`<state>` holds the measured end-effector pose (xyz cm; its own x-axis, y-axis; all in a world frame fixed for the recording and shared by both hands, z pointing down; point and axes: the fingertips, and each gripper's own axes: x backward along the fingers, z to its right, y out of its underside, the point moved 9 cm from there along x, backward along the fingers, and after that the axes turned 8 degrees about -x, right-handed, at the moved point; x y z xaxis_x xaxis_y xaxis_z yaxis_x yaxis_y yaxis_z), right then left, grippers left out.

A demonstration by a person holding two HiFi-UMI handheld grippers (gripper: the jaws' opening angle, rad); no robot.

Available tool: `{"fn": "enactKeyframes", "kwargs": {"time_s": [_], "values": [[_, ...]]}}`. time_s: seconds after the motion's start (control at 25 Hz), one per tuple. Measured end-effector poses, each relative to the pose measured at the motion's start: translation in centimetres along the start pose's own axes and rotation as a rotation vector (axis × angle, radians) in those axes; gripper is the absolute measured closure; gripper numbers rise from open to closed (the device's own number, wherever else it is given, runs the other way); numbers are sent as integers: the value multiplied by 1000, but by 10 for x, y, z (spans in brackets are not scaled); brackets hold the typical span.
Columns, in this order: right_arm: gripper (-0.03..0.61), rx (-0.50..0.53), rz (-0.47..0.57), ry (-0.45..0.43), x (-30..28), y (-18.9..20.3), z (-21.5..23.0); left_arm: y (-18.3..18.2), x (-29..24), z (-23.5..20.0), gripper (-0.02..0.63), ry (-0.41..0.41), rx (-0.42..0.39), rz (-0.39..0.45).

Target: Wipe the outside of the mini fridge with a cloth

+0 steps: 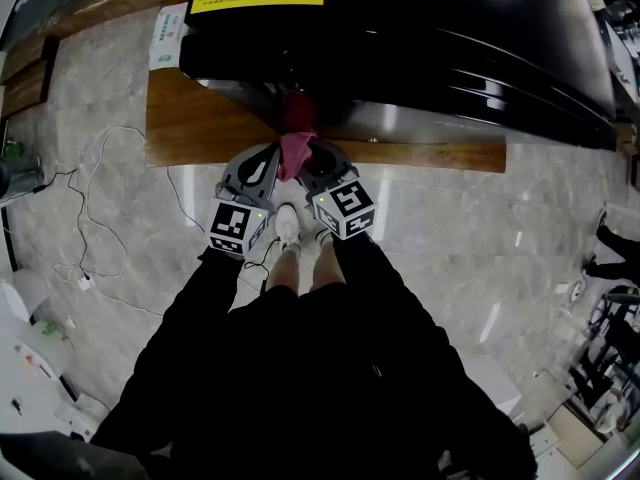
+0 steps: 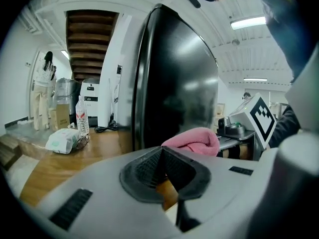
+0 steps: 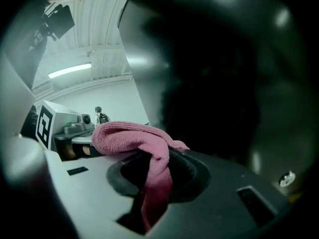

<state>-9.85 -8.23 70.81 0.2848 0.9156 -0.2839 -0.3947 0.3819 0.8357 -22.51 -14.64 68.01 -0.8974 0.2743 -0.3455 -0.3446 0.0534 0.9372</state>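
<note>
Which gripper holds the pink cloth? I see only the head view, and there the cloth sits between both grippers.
Observer: The right gripper holds it. In the right gripper view the pink cloth runs down between its jaws, which are shut on it.
Operator: Is the left gripper open, then?
Observer: No. In the left gripper view the left gripper has its jaws together with nothing between them, and the cloth lies beyond them, to the right.
</note>
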Motion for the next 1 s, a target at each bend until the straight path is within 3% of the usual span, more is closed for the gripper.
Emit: {"fn": "enactKeyframes", "kwargs": {"time_s": [0.2,0.44,1.0], "values": [[495,35,31,40,0,3,8,6,-8,-2,609,8,7,-12],[497,4,47,94,22,4,22,0,-22,19,609,81,-17,-21],[500,-22,90,201,125,-1,102,-30,-109,113,609,255,-70,1]]}}
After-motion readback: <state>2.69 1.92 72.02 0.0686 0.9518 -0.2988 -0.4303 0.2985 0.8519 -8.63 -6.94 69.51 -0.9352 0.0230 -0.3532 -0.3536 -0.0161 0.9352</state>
